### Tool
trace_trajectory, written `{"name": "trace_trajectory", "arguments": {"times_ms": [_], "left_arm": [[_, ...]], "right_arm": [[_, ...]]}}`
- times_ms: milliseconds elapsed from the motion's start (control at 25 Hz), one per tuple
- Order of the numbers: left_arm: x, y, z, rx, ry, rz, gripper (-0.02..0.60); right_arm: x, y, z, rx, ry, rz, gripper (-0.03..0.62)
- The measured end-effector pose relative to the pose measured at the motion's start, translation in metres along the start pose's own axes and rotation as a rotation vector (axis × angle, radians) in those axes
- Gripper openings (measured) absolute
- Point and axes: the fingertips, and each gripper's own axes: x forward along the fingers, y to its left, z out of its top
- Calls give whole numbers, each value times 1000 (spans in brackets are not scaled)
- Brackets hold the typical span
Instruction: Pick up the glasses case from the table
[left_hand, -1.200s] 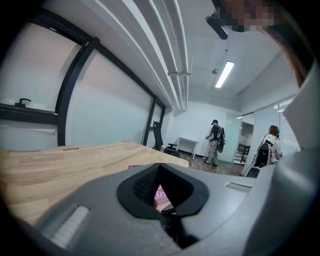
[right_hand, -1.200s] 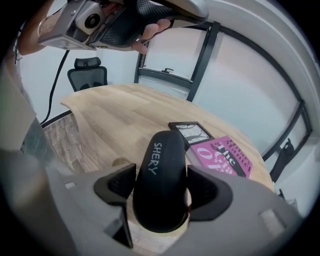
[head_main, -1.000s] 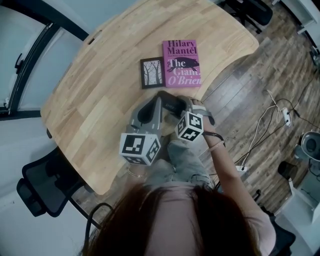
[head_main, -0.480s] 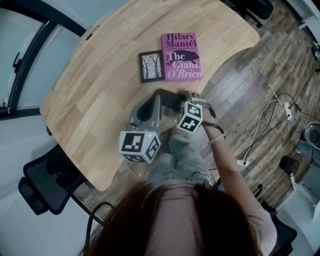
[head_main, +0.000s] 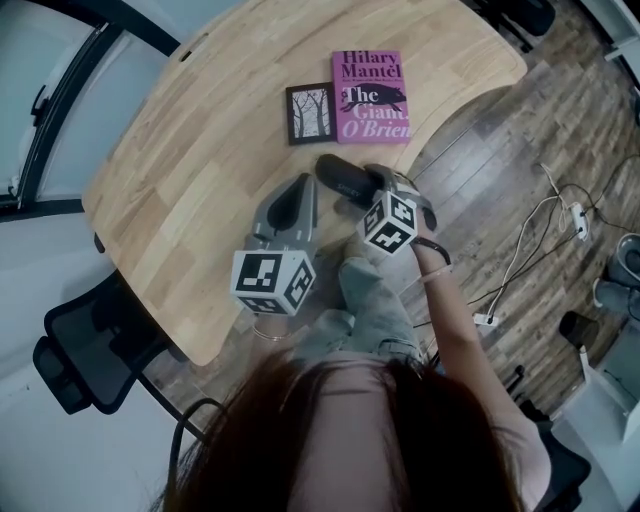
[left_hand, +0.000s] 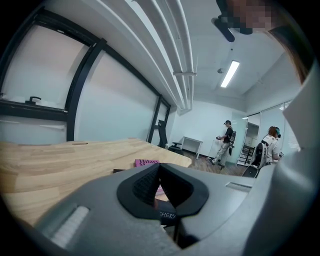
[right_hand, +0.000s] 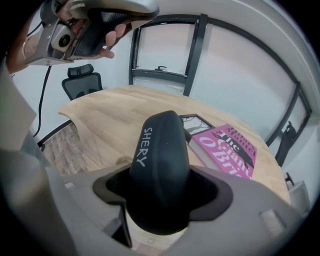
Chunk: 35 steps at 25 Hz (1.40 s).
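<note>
The glasses case (head_main: 343, 177) is a black oval case with white lettering. My right gripper (head_main: 366, 186) is shut on one end of it, and the other end sticks out over the wooden table (head_main: 190, 150). In the right gripper view the case (right_hand: 160, 160) fills the space between the jaws of my right gripper (right_hand: 162, 196) and hangs above the tabletop. My left gripper (head_main: 299, 188) is just left of the case with its jaw tips together and nothing held. The left gripper (left_hand: 159, 168) view shows the case (left_hand: 167, 216) through the gap behind the pads.
A pink book (head_main: 372, 96) and a small dark framed picture (head_main: 310, 113) lie side by side just beyond the case. A black office chair (head_main: 85, 350) stands by the table's near left edge. Cables (head_main: 545, 230) run across the wooden floor at right. Two people (left_hand: 227, 142) stand far off.
The right gripper has carried the glasses case a little farther over the table, toward the book. The left gripper has drifted slightly left, away from the case.
</note>
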Motion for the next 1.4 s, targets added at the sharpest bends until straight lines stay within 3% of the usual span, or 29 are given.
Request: {"name": "trace_trajectory", "arguments": {"times_ms": [600,840,1400], "left_arm": [[-49,-21,11,31,-72,-12,6],[-71,-27,15,32,-102,-10,6],[-112,-64,22,83,-138,-41,6]], "right_arm": [[-58,9,25,147,-128,-109,334],[-88,20,35,253,-222,-131,334],[-143,48,44,356,-338,-178,334]]}}
